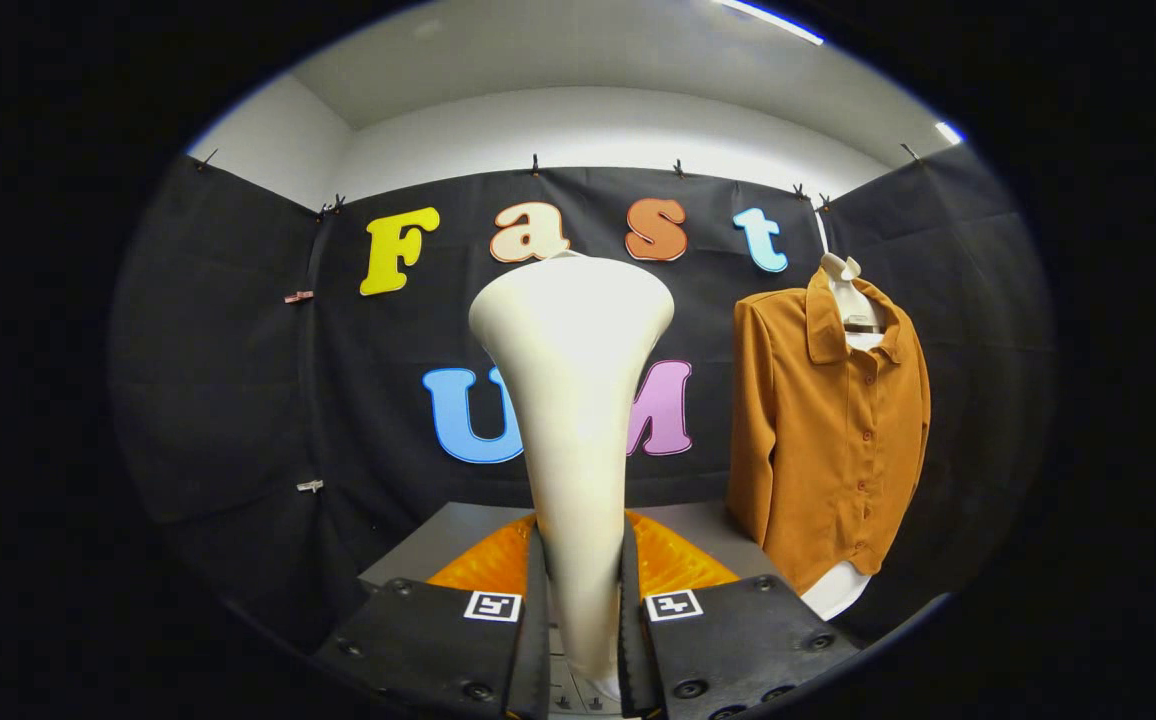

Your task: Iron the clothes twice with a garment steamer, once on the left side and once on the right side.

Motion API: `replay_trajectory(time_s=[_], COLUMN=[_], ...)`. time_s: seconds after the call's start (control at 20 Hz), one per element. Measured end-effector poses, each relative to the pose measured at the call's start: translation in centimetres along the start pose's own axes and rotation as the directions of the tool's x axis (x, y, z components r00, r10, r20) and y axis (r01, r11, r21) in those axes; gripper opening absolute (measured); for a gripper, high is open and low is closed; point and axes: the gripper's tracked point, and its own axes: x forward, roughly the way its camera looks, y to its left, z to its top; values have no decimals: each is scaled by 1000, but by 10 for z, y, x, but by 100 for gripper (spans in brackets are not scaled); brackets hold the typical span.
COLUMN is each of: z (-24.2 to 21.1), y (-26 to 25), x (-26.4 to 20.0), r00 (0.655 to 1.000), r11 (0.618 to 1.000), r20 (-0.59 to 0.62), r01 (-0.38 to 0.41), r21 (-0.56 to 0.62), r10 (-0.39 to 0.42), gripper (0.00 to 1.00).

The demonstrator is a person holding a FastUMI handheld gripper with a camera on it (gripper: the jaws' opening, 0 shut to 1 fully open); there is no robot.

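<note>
A cream garment steamer [575, 400] stands upright between my fingers, its narrow handle pressed by both pads and its wide head flaring upward. My gripper [583, 625] is shut on that handle. Off to the right and beyond the fingers hangs a brown button-up shirt [828, 440] on a white hanger form [853, 300], its front facing me, well apart from the steamer head.
A grey table [438, 540] lies just ahead of the fingers, with an orange textured mat [673, 560] on it. The black booth wall closes the back and both sides. A white base [838, 590] shows under the shirt's hem.
</note>
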Motion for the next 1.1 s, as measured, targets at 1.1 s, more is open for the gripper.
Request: replay_trajectory(time_s=[1.1], z=[-4], y=[-2], x=[2], r00=[1000], r11=[1000], r20=[-14], r01=[19], r21=[-3], r10=[-19], gripper=[30])
